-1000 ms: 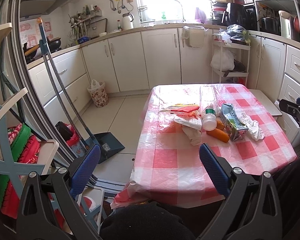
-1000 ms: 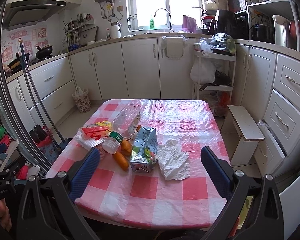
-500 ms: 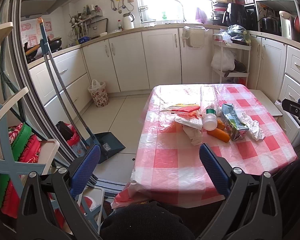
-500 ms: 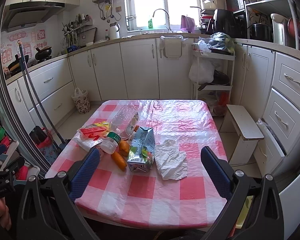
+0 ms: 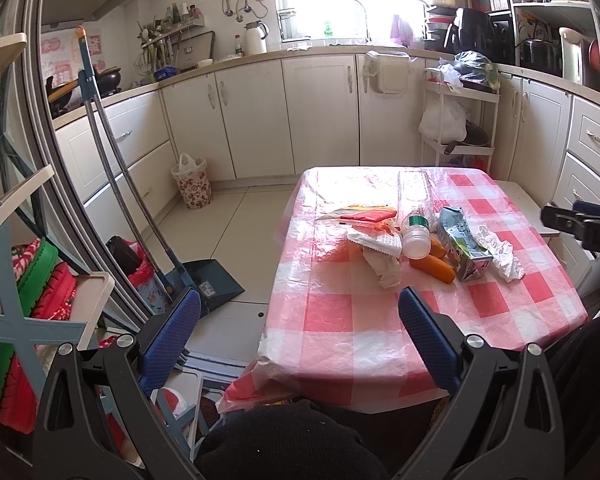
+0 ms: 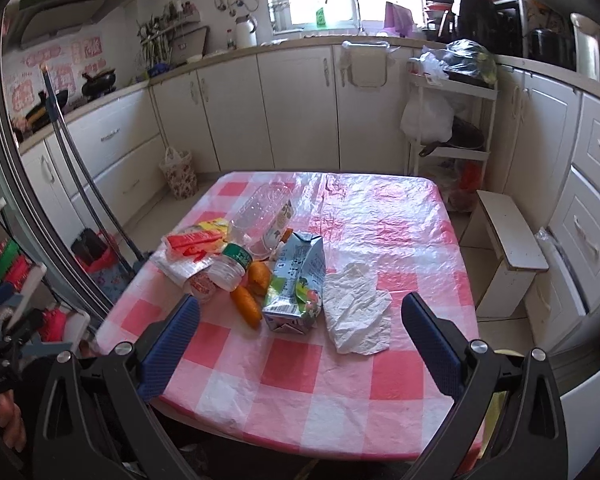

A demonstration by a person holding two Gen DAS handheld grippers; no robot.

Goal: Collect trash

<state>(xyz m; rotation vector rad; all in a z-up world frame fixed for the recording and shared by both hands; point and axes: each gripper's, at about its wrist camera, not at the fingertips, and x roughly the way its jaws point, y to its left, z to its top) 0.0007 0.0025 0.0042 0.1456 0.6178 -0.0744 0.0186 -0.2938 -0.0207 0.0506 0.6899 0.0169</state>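
A desk [image 6: 340,392] under a pink-and-white checked plastic cloth carries a loose heap of trash near its left-centre. A clear plastic bottle [image 6: 266,214] lies on its side toward the far part of the heap; no liquid shows in it. Just in front of it a smaller bottle with a green cap [image 6: 230,266] also lies tipped over, cap pointing away from the camera. A blue-green drink carton [image 6: 298,284] lies on its side, dented, touching two orange pieces [image 6: 247,306] that look like carrots on its left. A crumpled white tissue [image 6: 358,314] lies just right of the carton. Red and yellow wrappers [image 6: 194,242] and a white printed packet sit at the left of the heap.

On the floor by the cabinets stands a flower-patterned waste basket [image 5: 193,184] lined with a white plastic bag; what is inside cannot be seen. A dark dustpan [image 5: 212,282] with a long handle rests on the floor left of the desk.

The left gripper [image 5: 300,322] hangs over the desk's near-left corner, its blue pads spread wide with nothing between them. The right gripper [image 6: 300,330] hovers above the near edge of the desk, likewise wide apart and empty, the carton and tissue lying just beyond its fingertips.
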